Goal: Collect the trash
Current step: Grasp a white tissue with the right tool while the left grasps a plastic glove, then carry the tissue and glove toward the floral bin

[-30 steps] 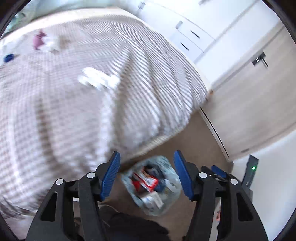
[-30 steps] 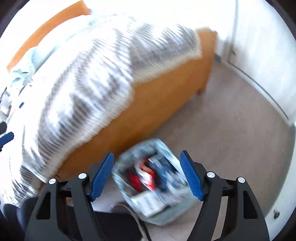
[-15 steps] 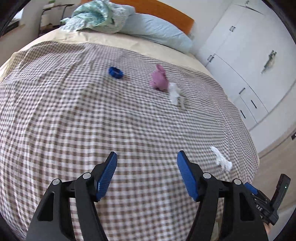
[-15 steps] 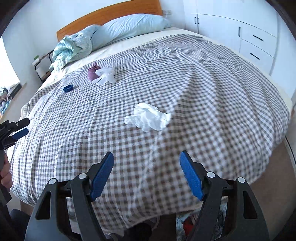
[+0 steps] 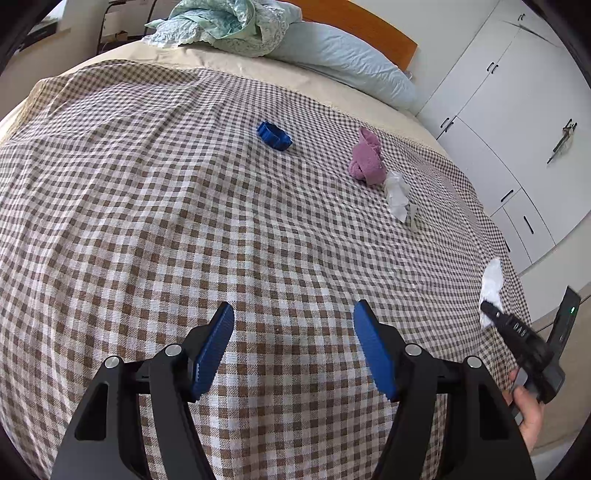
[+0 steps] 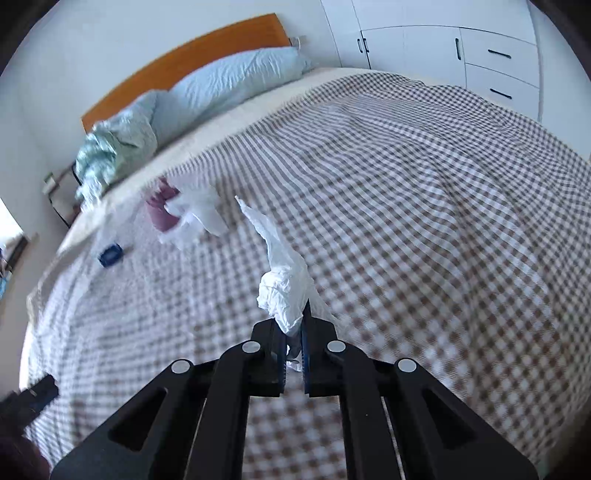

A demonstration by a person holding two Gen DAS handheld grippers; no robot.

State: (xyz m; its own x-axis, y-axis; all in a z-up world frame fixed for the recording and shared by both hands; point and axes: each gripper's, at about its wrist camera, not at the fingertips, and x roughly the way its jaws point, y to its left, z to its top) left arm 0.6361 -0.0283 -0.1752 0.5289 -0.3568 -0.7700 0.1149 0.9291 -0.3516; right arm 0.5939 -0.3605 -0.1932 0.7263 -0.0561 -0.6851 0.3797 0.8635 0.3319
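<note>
— Since half a second ago, what has moved?

— Both grippers have swung from the trash bag on the floor up over the bed, and the right gripper [image 6: 293,334], whose jaws stood wide over the checked blanket [image 6: 424,206], has shut on the crumpled white tissue [image 6: 286,291]. The blue pads pinch its lower end, and the rest of it rises from the jaws in a twisted tail lifted off the cloth.

— And the left one?

— The left gripper [image 5: 293,345] hangs over the near part of the blanket [image 5: 147,221] with its jaws wide and nothing between them. It has come only a little nearer since the last frame; the view of the bed is almost the same.

— Where does the held tissue show from that side?

— At the right edge of the left view, the tissue [image 5: 492,284] stands up from the tip of the right gripper [image 5: 491,308], with the person's hand [image 5: 528,417] below it.

— Farther up the bed?

— A second white tissue [image 5: 397,194] lies just beside a rolled purple cloth [image 5: 366,159], seemingly touching it. To their left, well apart, lies a small blue band [image 5: 274,135]. Beyond are a pale blue pillow [image 5: 343,62], a bunched green cover [image 5: 229,26] and the orange headboard [image 5: 362,26]. White cupboards [image 5: 509,122] stand to the right.
</note>
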